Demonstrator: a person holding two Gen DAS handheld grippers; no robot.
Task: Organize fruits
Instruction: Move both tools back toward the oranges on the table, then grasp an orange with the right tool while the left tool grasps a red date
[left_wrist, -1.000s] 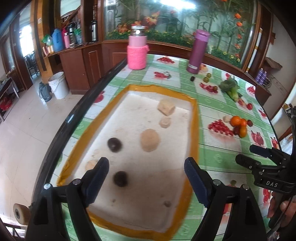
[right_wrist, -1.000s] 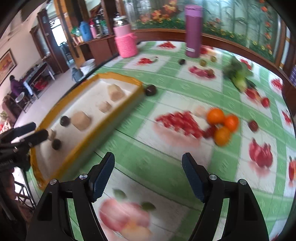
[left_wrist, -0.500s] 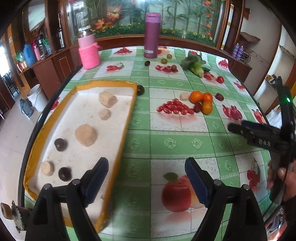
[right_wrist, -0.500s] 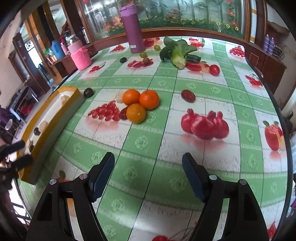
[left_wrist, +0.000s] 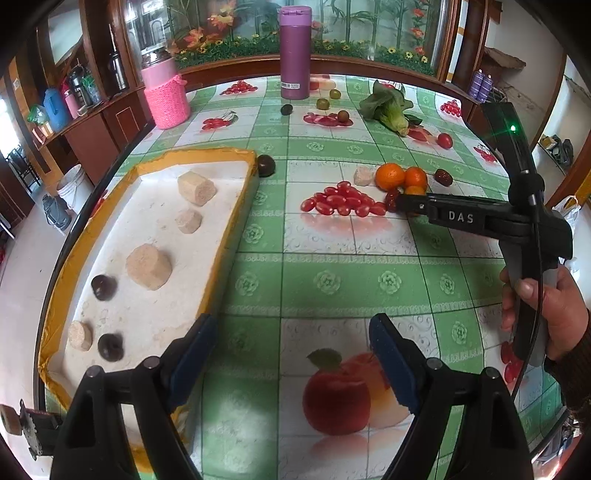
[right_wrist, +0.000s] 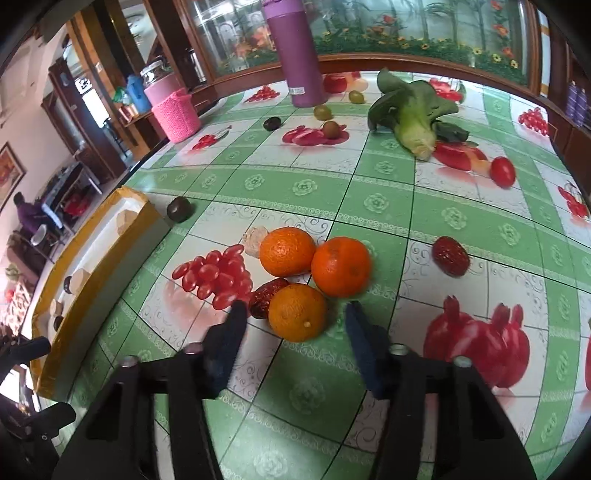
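The nearest orange (right_wrist: 297, 312) sat just ahead of the right claw (right_wrist: 293, 341), between its spread fingers but not touched by either pad. In the left view that claw's dark body (left_wrist: 480, 218) covered most of this orange, leaving only a sliver. Two more oranges (right_wrist: 286, 251) (right_wrist: 340, 266) lay just beyond the first, all three bunched together. A red date (right_wrist: 266, 295) was tucked against the nearest orange's left side, half hidden behind the left fingertip. Another date (right_wrist: 450, 255) lay apart to the right. A pale lump (right_wrist: 256, 236) past the oranges was too small to identify.

The right hand (left_wrist: 550, 314) gripped its handle from below, cut off at the wrist by the frame edge, with the claw reaching level across the table (right_wrist: 388, 206).

The left claw (left_wrist: 291, 356) hovered wide open and empty over the cloth, its left finger above the edge of the yellow-rimmed tray (left_wrist: 225, 236). Tan chunks (left_wrist: 149, 266) and dark fruits (left_wrist: 104, 287) lay inside the tray; I couldn't tell what kind they were. Another dark fruit (left_wrist: 266, 165) rested just outside its far corner.
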